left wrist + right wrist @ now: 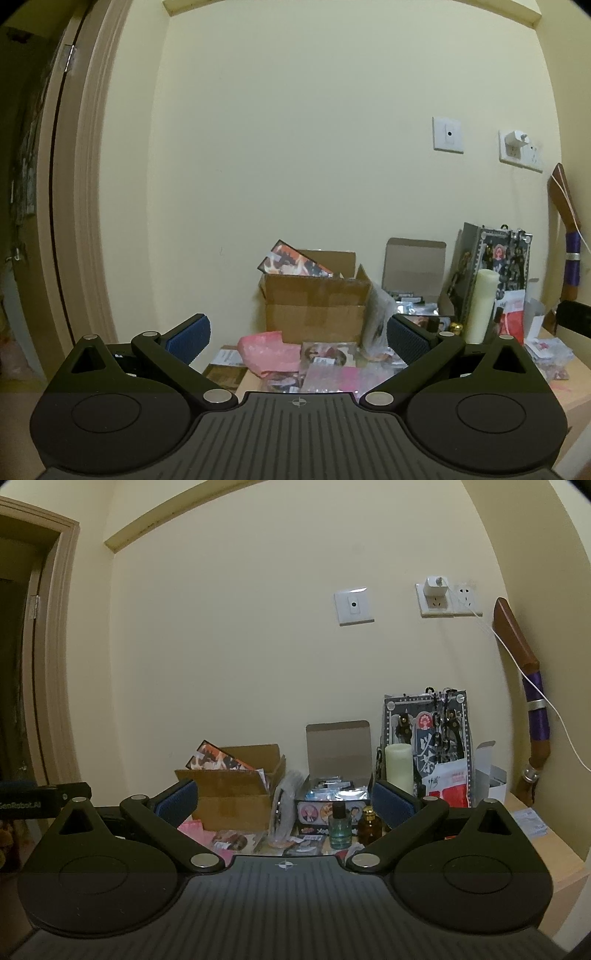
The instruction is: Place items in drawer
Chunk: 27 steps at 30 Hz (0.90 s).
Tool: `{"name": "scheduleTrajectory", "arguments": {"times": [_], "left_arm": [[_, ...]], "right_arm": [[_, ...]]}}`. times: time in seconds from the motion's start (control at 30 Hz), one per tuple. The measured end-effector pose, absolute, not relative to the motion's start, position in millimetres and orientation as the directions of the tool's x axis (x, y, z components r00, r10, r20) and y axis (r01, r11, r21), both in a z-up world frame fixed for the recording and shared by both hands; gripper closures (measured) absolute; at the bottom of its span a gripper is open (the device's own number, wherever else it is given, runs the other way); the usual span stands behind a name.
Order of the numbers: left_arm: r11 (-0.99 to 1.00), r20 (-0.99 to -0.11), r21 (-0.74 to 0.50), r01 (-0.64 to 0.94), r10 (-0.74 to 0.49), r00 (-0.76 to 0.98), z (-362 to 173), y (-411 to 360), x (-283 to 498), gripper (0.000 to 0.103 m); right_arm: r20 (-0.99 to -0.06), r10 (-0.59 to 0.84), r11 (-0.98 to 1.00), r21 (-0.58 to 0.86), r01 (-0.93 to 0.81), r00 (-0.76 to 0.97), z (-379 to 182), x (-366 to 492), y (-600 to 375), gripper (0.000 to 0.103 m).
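A cluttered light wooden cabinet top (543, 845) faces both grippers. My left gripper (298, 336) is open, level with a pink plastic bag (264, 349) and printed cards (328, 352) just ahead of it. My right gripper (286, 801) is also open, and nothing sits between its blue pads. In front of it stand a small teal glass bottle (339, 827) and an amber bottle (370, 825). No drawer shows in either view.
A brown cardboard box (314, 306) and a smaller open box (338, 775) stand against the yellow wall. A pale candle (399, 768), a hanging badge board (428, 731) and a red-white packet (450, 786) crowd the right. A door frame (88, 184) lies left.
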<state>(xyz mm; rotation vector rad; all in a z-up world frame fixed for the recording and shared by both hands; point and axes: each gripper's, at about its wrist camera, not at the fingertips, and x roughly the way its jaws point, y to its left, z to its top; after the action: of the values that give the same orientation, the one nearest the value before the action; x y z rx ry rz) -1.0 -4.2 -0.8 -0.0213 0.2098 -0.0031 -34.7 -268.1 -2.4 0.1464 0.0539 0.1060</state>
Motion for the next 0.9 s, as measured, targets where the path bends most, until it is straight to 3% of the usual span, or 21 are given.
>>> {"name": "scheduleTrajectory", "arguments": {"times": [0.23,0.37,0.63,0.9], "left_arm": [[1.0,-0.272,-0.013,0.008,-0.011,0.962,-7,-5,9,0.0],[1.0,-0.364,-0.022,0.013,-0.02,0.931,-19,-4,18,0.0],[1.0,-0.522,-0.004,0.008,-0.009,0.853,-53,-4,30,0.0],[0.992,-0.693,-0.127,-0.021,-0.073,0.717,-91,8,35,0.0]], "right_arm": [[-0.095,0.13,0.977,0.18,-0.112,0.987,-10,-26,-268,0.0],[-0.161,0.142,0.971,0.214,-0.106,0.977,-22,-19,-267,0.0],[-0.435,0.146,0.966,0.256,-0.033,0.888,-61,9,-261,0.0],[-0.643,0.19,0.955,0.295,0.012,0.742,-107,19,-255,0.0]]}}
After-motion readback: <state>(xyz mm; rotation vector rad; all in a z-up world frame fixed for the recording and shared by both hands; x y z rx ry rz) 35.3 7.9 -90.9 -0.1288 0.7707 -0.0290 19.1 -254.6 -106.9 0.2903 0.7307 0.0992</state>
